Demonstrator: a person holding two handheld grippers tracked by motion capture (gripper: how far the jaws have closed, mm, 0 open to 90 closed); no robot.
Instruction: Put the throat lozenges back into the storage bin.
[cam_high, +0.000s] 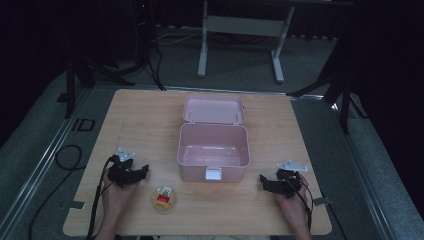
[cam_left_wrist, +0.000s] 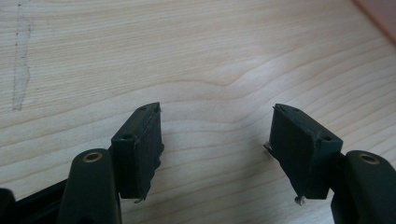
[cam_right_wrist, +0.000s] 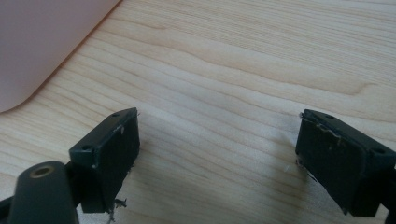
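Centrally, open pink box (cam_high: 213, 150) between left gripper (cam_high: 142, 172), right gripper (cam_high: 264, 181); both agape, empty.

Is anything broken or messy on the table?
Nothing is spilled or knocked over. The pink box sits open and empty, and a small round tin lies near the left tongs. One small oddity: the right tongs' pads look frayed, and a faint scuff marks the table.

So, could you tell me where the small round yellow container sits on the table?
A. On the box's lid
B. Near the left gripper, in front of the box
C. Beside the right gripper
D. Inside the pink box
B: the round yellow container lies on the table just right of the left gripper, nearer the person than the open pink box.
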